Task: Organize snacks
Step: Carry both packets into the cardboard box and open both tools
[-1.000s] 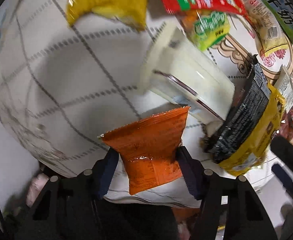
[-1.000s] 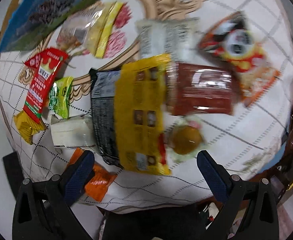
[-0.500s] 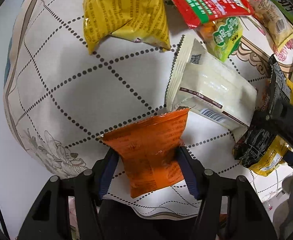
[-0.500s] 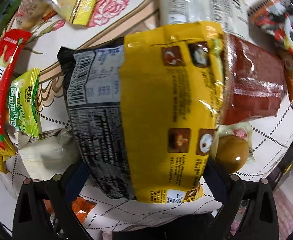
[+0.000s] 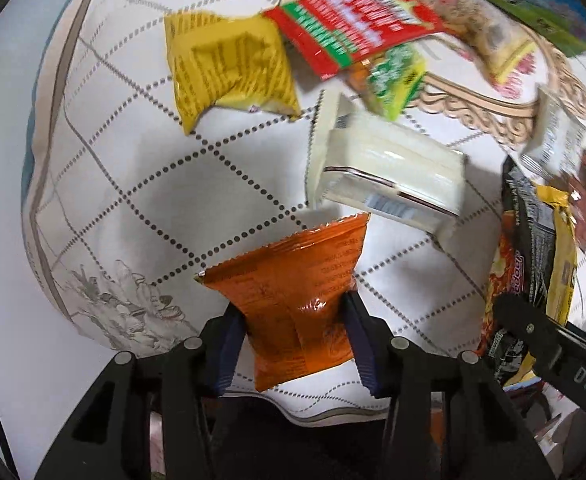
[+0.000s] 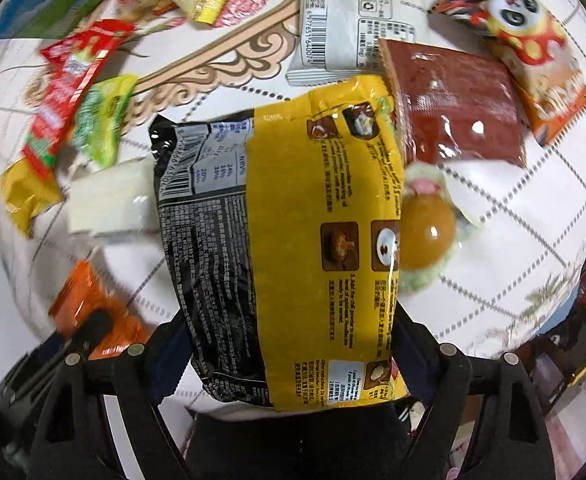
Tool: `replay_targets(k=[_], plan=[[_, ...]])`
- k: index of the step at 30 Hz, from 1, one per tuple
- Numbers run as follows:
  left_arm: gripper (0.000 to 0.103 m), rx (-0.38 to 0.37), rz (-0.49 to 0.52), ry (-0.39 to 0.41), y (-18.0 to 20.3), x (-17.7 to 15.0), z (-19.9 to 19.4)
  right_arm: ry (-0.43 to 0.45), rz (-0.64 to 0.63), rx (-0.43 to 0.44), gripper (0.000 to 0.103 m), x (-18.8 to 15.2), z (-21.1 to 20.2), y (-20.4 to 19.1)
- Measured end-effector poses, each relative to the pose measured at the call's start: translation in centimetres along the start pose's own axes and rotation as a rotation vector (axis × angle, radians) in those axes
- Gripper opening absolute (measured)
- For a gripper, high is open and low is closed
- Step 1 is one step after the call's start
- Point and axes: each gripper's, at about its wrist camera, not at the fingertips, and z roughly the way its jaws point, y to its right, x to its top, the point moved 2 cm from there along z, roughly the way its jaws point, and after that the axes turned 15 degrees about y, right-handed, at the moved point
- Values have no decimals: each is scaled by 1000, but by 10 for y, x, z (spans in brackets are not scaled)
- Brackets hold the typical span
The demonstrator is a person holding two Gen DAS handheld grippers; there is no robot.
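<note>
In the left wrist view, we had the left gripper [image 5: 291, 334] pointed down at the table [image 5: 141, 184] with its jaws pinched in narrow on the orange snack packet [image 5: 293, 300]. Both blue pads [image 5: 229, 344] pressed into the packet's lower half, and the foil crumpled between them. The packet's top edge stuck out past the fingertips over the dotted-grid tablecloth. Just beyond it lay the cream-white wrapped pack [image 5: 389, 176], then the yellow bag [image 5: 229, 68], the red packet [image 5: 353, 24] and the small green one [image 5: 397, 76] farther up. Off at the right edge we could see the black-and-yellow noodle pack [image 5: 541, 248] with the other gripper's dark finger in front of it.

In the right wrist view, the right gripper [image 6: 289, 340] had just been closing, and its jaws stood fairly wide around that same big black-and-yellow noodle pack [image 6: 293, 232]. The pack filled the whole gap and both pads sat right against its side edges, so we were gripping it. Beside it on the right sat a round amber jelly cup [image 6: 425, 236], touching the pack's edge, with the dark red pouch [image 6: 457, 108], the white wrapper [image 6: 353, 16] and the panda bag [image 6: 521, 32] past it. The orange packet [image 6: 89, 308] showed blurry at lower left.
</note>
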Motion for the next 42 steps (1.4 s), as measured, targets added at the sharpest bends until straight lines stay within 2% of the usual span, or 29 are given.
replay_targets(k=[4,10,14,15,17,21,23,27,31,34,38,42], plan=[[45,-23,29,40,12,3,-34,38,-24,38,87,-6,-34,8],[45,-107,31,129,31,31,-105,110,4,100,87,14,-92,31],[45,-173,17,207,38,84,-141,177,45,159,87,36,-147,39],[45,-188,13,226,29,95,-140,196,52,172,87,45,-156,41],[45,-220,11,269,33,130,-157,243,64,208,87,69,-182,45],[45,-244,22,341,41,210,-166,337,79,242,87,129,-218,42],[45,-241,26,362,45,247,-161,391,81,243,87,165,-233,41],[45,-263,33,333,57,316,-136,454,65,212,87,236,-238,27],[45,-272,41,261,70,369,-92,447,33,155,87,303,-210,6],[45,-278,57,212,78,388,-61,432,12,102,87,342,-181,-8],[45,-279,92,171,91,412,-31,398,-16,48,87,372,-151,-16],[45,-267,132,161,100,430,-11,372,-57,-14,87,381,-125,-20]])
